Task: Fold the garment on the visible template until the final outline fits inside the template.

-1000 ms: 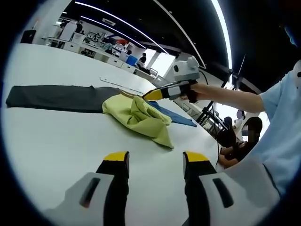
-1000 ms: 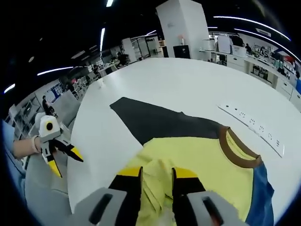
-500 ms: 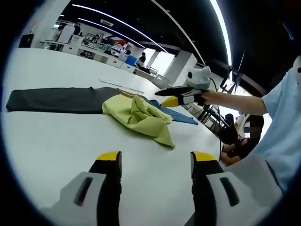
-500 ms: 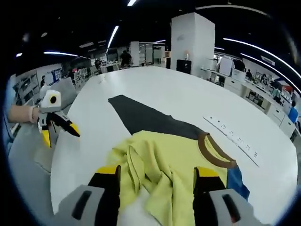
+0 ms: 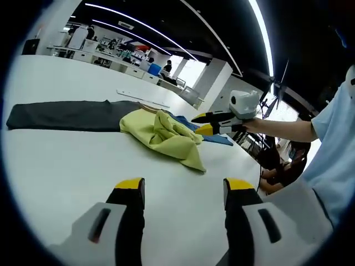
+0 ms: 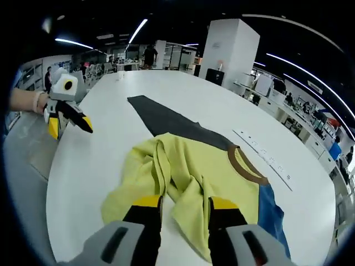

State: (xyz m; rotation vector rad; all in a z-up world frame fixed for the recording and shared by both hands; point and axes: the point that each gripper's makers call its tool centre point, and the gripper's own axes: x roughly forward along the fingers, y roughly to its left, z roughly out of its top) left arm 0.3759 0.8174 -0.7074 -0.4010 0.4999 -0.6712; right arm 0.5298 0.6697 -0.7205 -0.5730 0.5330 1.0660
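Yellow garment (image 6: 188, 183) with a brown collar and a blue portion lies crumpled on the white table (image 5: 66, 166), overlapping one end of a dark grey template (image 5: 61, 115). The left hand-held gripper (image 5: 178, 188) hovers over bare table, jaws apart. The right hand-held gripper (image 6: 184, 204) sits above the garment's bunched near edge, jaws parted, gripping nothing. A white power strip (image 6: 265, 160) lies beyond.

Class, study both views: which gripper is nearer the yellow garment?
Right. The right gripper hovers at the yellow garment; the left gripper is apart from it over bare table.
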